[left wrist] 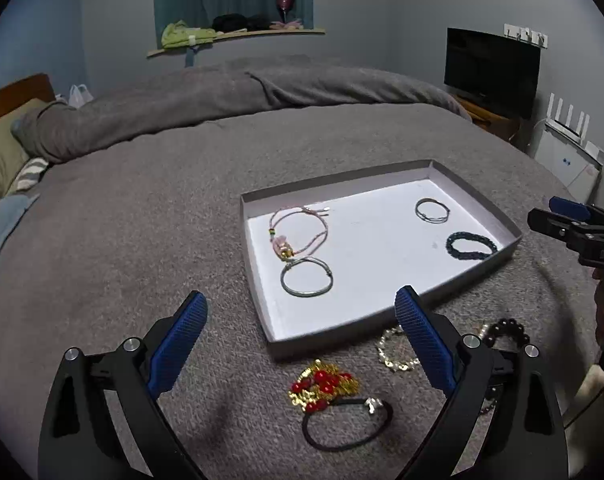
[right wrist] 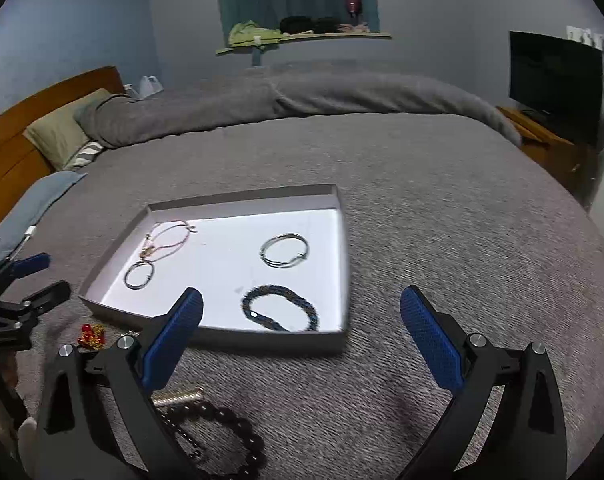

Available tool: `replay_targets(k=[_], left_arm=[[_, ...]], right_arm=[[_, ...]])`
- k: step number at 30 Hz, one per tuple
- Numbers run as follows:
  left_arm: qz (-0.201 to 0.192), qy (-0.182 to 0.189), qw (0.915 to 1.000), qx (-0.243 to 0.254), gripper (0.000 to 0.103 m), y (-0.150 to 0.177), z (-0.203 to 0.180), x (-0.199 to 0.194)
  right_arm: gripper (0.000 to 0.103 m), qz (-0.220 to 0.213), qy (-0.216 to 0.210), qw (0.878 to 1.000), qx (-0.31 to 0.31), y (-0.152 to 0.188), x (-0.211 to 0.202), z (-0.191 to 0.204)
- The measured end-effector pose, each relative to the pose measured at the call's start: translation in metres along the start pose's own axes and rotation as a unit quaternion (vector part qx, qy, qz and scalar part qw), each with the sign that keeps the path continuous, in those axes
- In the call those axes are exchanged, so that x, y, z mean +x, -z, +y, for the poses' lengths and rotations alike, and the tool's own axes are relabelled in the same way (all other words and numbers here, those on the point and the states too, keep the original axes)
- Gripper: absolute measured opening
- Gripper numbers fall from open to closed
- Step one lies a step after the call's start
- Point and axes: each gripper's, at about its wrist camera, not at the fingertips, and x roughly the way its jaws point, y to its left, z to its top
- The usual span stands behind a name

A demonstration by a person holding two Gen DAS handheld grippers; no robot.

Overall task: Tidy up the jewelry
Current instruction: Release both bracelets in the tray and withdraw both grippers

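While both tongs hang over the grey bed, neither grips anything. The left tongs stand spread wide, blue pads apart, above the loose pieces on the blanket just in front of the tray. The right tongs are spread wide too, empty, at the tray's near right corner.

Four pieces lie in the white tray, well apart. A pink cord bracelet sits at the far left, with a silver bangle just beside it toward the near edge; whether they touch is hard to tell. A thin wire bangle lies toward the far right and a dark blue beaded bracelet near the right front wall.

Outside the tray, on the blanket, a red-and-gold beaded piece lies touching a black hair tie that carries a small silver charm. A pale gold chain bracelet sits close to the tray's front wall, partly hidden by the left tongs' right finger. A dark round-bead bracelet lies beneath the right tongs' left finger.
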Motion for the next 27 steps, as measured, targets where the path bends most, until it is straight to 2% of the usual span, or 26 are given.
replay_targets(k=[5,10,16,22,27], left_arm=[[-0.002,0.003,1.0000,0.001,0.094,0.005,-0.003,-0.008],[-0.004,0.002,1.0000,-0.002,0.094,0.009,-0.002,-0.014],[-0.005,0.002,1.0000,-0.008,0.094,0.017,0.000,-0.022],[-0.001,0.002,1.0000,-0.009,0.094,0.029,0.000,-0.027],[-0.002,-0.001,0.9999,-0.011,0.095,0.039,0.003,-0.031]], right_arm=[[0.098,-0.019,0.028,0.999,-0.001,0.009,-0.014,-0.002],[0.098,-0.040,0.022,0.999,0.008,0.016,-0.031,-0.008],[0.098,-0.047,0.030,0.998,-0.001,0.023,-0.041,-0.008],[0.098,-0.035,0.038,0.998,-0.032,0.034,-0.043,0.003],[0.098,-0.043,0.050,0.996,-0.056,0.046,-0.045,0.012]])
